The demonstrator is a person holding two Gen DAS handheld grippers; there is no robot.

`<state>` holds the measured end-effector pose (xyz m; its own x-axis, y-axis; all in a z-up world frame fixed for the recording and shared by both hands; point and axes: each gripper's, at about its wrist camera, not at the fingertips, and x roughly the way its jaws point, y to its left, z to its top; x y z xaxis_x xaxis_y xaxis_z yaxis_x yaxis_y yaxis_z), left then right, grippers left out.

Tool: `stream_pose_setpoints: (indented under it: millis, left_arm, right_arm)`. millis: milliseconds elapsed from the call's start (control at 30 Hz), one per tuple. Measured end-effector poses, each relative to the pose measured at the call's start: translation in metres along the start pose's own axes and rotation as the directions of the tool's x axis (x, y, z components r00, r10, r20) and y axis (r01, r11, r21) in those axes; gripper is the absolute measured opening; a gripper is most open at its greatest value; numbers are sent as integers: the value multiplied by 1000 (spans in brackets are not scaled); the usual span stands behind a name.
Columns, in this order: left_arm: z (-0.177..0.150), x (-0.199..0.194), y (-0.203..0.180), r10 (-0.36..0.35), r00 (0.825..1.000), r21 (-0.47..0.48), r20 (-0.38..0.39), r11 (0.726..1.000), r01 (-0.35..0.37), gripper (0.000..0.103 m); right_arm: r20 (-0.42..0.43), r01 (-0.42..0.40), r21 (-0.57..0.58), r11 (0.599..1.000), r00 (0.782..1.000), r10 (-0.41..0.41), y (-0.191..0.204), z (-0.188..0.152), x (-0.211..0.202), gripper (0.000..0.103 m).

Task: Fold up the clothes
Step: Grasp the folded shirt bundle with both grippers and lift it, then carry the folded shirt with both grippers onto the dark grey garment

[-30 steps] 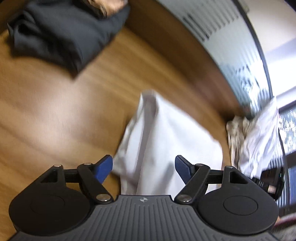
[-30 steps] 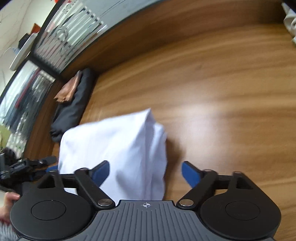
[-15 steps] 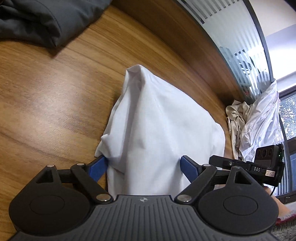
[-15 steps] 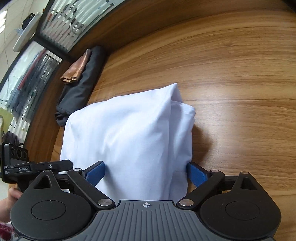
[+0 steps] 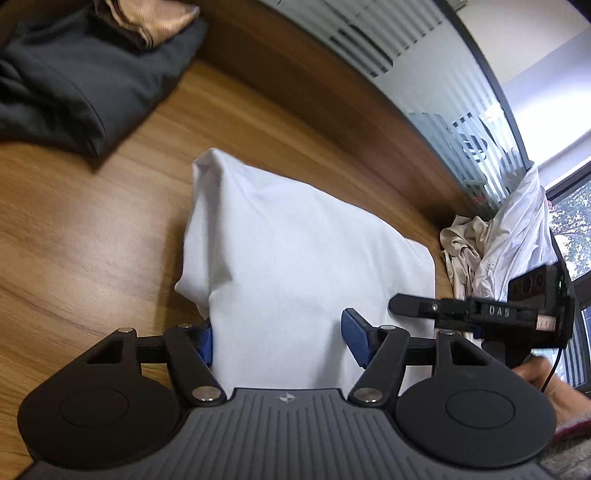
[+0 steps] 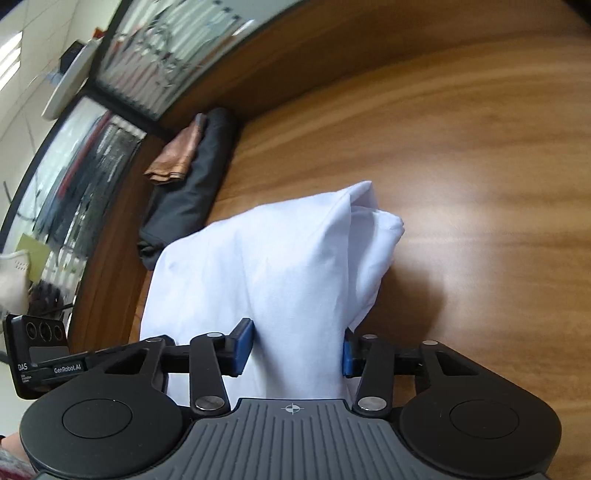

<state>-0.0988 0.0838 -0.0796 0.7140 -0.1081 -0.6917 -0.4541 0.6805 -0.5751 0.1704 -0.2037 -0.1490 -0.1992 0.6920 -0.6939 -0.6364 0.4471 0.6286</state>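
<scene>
so the white shirt (image 5: 295, 236) beside the folded dark pile (image 5: 74, 74) looks part-folded, left gripper (image 5: 282, 343) and right gripper (image 6: 293, 349) both closing on its near edge, grip not yet certain.

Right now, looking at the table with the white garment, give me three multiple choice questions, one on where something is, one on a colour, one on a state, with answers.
1. Where does the copper-brown cloth lie?
A. on the dark grey folded garment
B. on the white garment
C. on the floor

2. What colour are the gripper pads?
A. red
B. blue
C. green

3. What is between the right gripper jaws?
A. nothing
B. a dark sleeve
C. white fabric

Answers: 1 A, it rests on top of the grey pile by the table edge. 2 B, blue shows on both grippers' fingers. 3 C, the closing jaws flank a bunched fold of the white garment.
</scene>
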Motion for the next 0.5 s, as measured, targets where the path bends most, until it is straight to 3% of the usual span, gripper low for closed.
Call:
stream_pose_setpoints:
  millis: [233, 367, 500]
  left_arm:
    - [-3, -52, 1, 59, 991, -38, 123, 998, -55, 70]
    - [-17, -90, 7, 123, 971, -91, 206, 990, -106, 70]
    - [-39, -125, 14, 185, 946, -160, 267, 976, -146, 70]
  right_arm:
    - [-31, -73, -98, 993, 997, 70, 41, 24, 10, 46]
    - [-95, -135, -178, 975, 988, 120, 72, 39, 29, 46]
    - [-218, -214, -314, 925, 964, 149, 112, 59, 58, 46]
